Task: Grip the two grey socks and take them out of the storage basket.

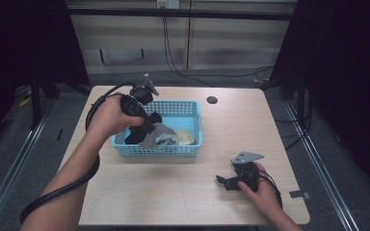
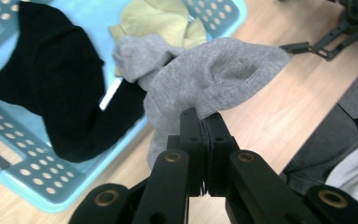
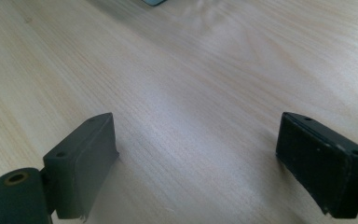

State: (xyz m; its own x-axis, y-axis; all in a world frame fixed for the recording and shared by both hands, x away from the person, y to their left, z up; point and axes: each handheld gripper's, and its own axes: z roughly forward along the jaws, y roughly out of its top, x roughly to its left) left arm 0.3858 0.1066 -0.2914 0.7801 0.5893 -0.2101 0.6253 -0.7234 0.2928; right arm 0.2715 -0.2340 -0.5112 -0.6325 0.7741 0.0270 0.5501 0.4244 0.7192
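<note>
A: Starting at the left: what has the left claw (image 1: 146,126) got?

B: Its jaws are clamped on the edge of a grey sock (image 2: 205,79), which hangs over the blue basket (image 1: 157,150). A black garment (image 2: 60,93) and a pale yellow cloth (image 2: 156,21) lie in the basket beside it.

A: How would you lift it out well?

B: I'd raise it straight up until the sock's loose end clears the basket wall, then carry it over the bench (image 1: 173,192). The black garment touches the sock, so go slowly in case it drags along.

A: And on the right?

B: The right claw (image 1: 227,182) rests low on the bench, jaws spread wide with nothing between them.
</note>
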